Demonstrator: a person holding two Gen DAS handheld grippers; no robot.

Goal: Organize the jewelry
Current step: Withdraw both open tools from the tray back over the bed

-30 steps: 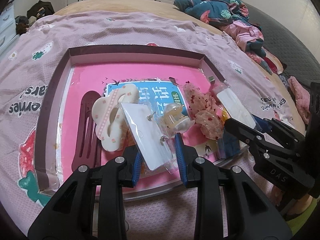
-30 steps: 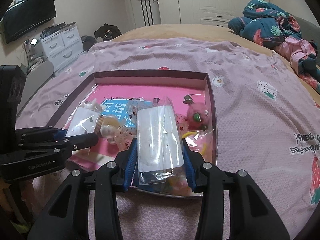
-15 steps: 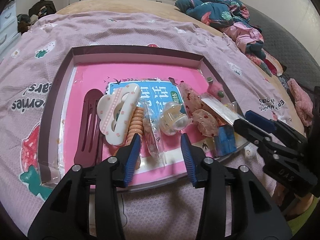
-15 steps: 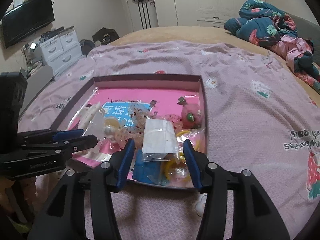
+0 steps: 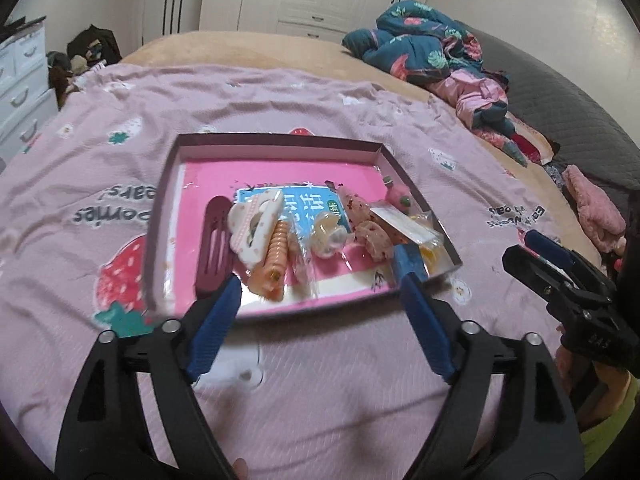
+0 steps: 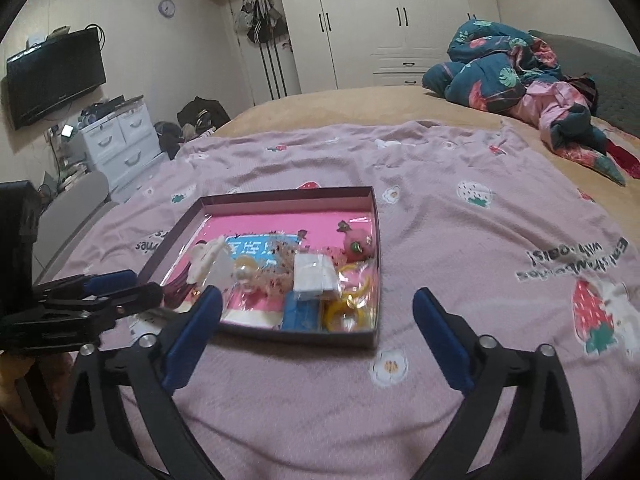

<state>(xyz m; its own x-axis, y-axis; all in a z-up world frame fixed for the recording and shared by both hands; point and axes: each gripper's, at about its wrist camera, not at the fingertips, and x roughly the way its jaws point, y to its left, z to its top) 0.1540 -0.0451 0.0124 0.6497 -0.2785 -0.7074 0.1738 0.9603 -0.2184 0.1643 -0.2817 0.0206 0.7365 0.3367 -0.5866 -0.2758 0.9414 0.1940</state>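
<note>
I am looking over a bed (image 6: 320, 120) that is wearing a pink blanket (image 6: 460, 248) printed with strawberries, with a heap of clothes (image 6: 520, 80) lying at its far right. On the blanket a shallow box (image 5: 276, 140) with a pink floor is sitting, and all the jewelry is lying inside it, crowding the near half.

I am holding both tools back from the box, over the blanket on its near side. My left gripper (image 5: 320, 292) is hanging spread wide with nothing between its 2 blue pads (image 5: 216, 320); their tips are lining up with the box's near wall in that view. My right gripper (image 6: 320, 304) is likewise gaping and carrying nothing, and it is showing at the right edge of the left view, well apart from the box.

Inside the box, from left to right, a maroon clip (image 5: 214, 240) is lying flat, a white claw clip (image 5: 256, 228) is leaning beside it, an orange coil tie (image 5: 274, 264) is touching the claw clip, and a small clear clip (image 5: 328, 234) is resting on the blue card (image 5: 304, 204). A bagged white card (image 6: 314, 276) is lying over a blue block (image 6: 300, 312), just beside yellow rings (image 6: 348, 308) in the near right corner. A pink plush ball (image 6: 360, 244) is sitting against the right wall.
</note>
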